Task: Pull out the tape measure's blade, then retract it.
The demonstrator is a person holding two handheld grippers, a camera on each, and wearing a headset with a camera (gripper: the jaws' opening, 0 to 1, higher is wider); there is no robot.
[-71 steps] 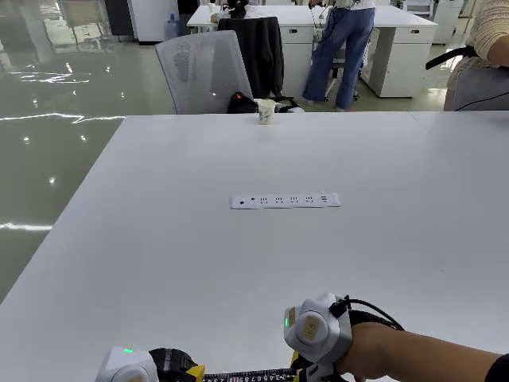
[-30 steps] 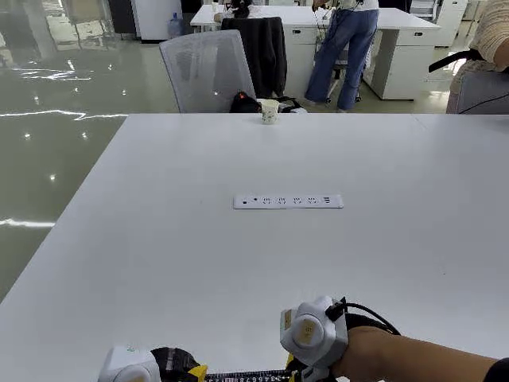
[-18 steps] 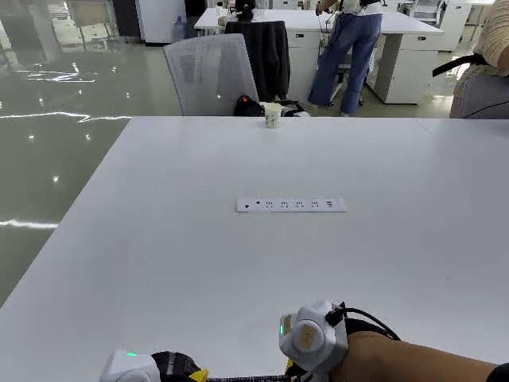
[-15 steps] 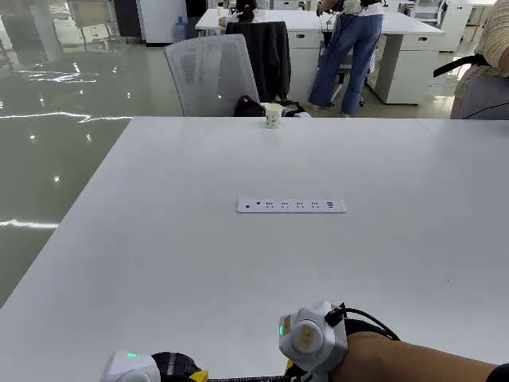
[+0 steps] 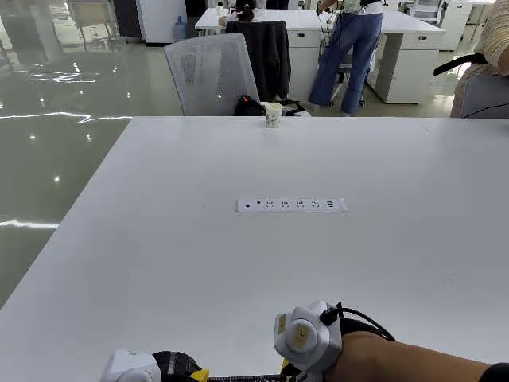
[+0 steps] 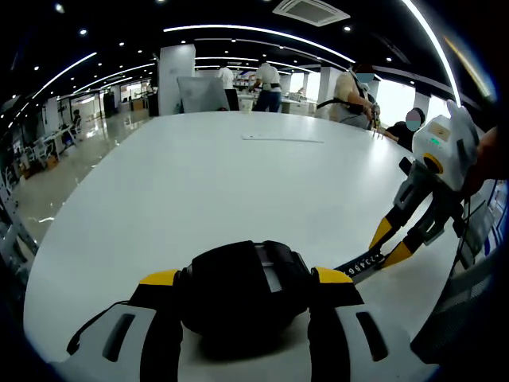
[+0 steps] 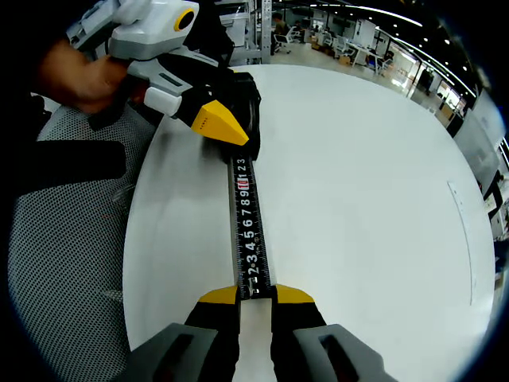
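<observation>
At table [image 5: 238, 263] edge: left fingers [image 6: 159, 278] clamp case [image 6: 238, 290], right fingers [image 7: 216, 296] pinch blade [image 7: 248, 231], slightly shorter.

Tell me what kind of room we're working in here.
Likely an open-plan office or lab: a long white table with a power strip, a mesh office chair, more white desks behind.

left tongs [image 6: 245, 278]: yellow tips, grey jaws | right tongs [image 7: 255, 294]: same, white housing [image 5: 306, 338], black cable [image 5: 359, 306]

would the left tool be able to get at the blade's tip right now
Probably not: the left tool is shut on the tape measure case, and the right tool pinches the blade at its tip.
</observation>
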